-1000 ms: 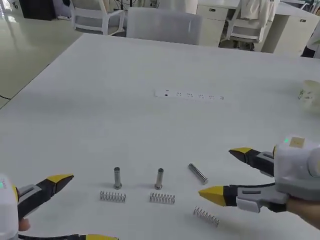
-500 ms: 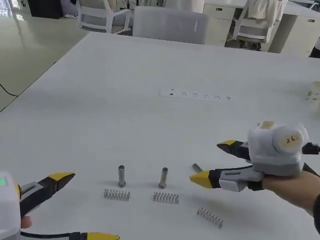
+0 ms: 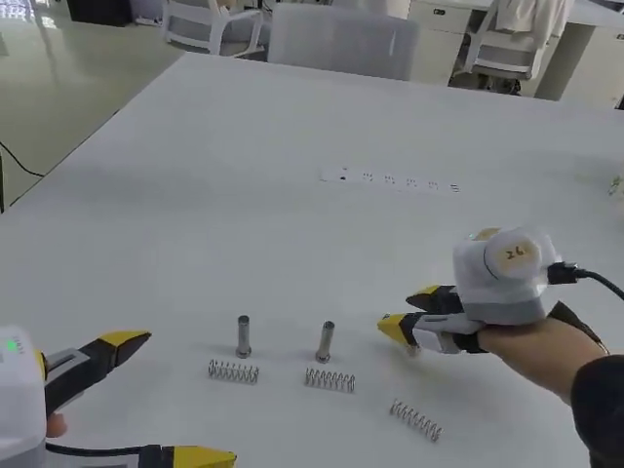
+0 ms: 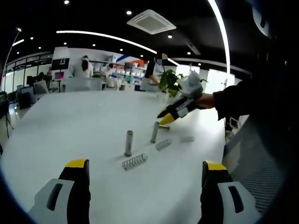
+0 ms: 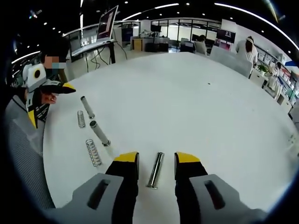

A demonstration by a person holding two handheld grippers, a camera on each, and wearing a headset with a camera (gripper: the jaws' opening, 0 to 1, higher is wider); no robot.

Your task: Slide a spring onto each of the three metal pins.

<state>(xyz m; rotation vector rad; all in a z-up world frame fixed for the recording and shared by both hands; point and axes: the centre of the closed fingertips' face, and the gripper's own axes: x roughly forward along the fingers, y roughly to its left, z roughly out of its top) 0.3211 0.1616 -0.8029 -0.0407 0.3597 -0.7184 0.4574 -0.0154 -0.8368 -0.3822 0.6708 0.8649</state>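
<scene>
1. The right tool is reaching low over the white bench, its jaws parted on either side of the one metal pin that is lying flat; nothing is clamped yet.
2. The left tool is hovering at the near left edge, released and carrying nothing.
3. Two more pins, the left pin and the middle pin, are standing upright, each with a bare spring lying just in front: the left spring and the middle spring.
4. The third spring is lying near the right hand.
5. Risk: the flat pin is round and smooth (it looks ready to roll), so an off-centre squeeze is likely to shoot it out or spin it away.
6. Risk: a sideways sweep is threatening to topple the middle pin, standing close by.
7. Risk: the wrist could brush the third spring and send it off.
</scene>
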